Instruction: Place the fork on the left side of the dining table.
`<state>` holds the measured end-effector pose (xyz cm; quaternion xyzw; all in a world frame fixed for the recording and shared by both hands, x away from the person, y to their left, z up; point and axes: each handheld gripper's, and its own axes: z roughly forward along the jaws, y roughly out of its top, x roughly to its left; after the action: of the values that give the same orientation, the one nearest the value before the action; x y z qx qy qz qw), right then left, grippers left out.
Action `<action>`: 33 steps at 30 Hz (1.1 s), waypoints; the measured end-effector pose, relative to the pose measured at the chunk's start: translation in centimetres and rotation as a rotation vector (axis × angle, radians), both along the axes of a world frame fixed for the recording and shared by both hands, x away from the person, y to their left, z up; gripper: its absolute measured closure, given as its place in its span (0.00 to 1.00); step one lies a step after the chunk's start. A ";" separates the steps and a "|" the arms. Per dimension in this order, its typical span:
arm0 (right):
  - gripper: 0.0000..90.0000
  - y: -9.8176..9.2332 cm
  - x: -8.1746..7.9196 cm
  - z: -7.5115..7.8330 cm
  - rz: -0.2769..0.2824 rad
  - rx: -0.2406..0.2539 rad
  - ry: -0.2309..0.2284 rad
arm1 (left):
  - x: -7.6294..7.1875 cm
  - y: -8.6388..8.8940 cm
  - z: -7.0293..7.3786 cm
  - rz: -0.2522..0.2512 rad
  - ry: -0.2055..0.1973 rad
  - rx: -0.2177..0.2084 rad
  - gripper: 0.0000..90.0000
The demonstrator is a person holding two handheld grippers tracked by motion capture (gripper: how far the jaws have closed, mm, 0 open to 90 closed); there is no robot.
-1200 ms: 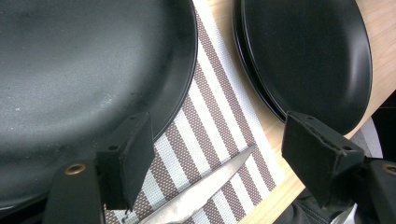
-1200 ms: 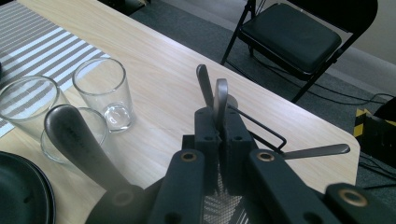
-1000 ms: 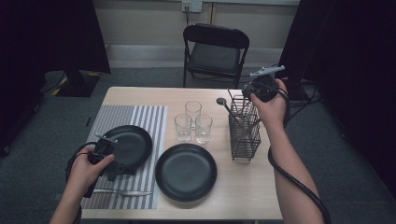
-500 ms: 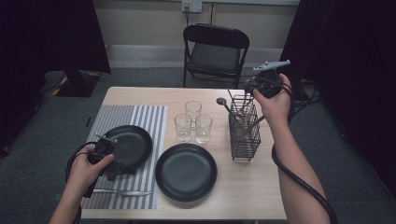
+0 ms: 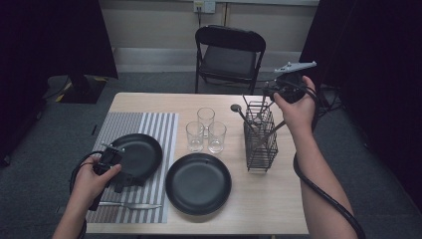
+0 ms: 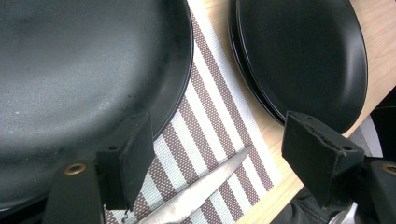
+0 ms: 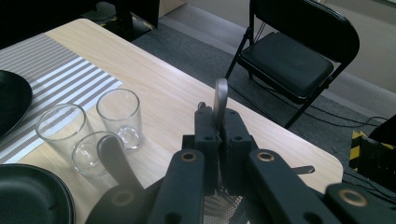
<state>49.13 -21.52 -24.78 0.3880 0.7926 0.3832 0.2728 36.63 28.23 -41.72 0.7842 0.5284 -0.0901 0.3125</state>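
Bare pale wood lies open in front of the black wire cutlery rack (image 5: 260,139) and on its far-edge side. Left of the rack, three clear drinking glasses (image 5: 205,130) and a round black plate (image 5: 198,182) crowd the way.

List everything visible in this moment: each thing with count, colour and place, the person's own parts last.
Table: one, light wood, centre.
Placemat: one, striped, table's left.
Plates: two, black; one on placemat, one beside it.
Knife: one, silver, placemat's near edge.
Glasses: three, clear, mid-table.
Rack: one, black wire, table's right, holding a black utensil.
Handle: one, silver, in right gripper.
Chair: one, black, behind table.
Left gripper: open, over placemat.
Right gripper: shut on handle, above rack.
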 end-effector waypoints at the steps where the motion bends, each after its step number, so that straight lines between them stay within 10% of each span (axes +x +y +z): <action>1: 0.97 0.0 -0.1 0.1 -0.001 0.001 -0.002 | 0.0 0.0 0.0 0.002 0.000 0.000 0.28; 33: 0.97 0.1 -2.7 2.6 0.046 0.000 -0.047 | -0.1 -0.2 0.3 0.002 -0.011 -0.001 0.28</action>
<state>46.44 -21.42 -22.19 0.3604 0.7946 0.3986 0.2825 36.57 27.98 -41.38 0.7841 0.5272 -0.0857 0.3160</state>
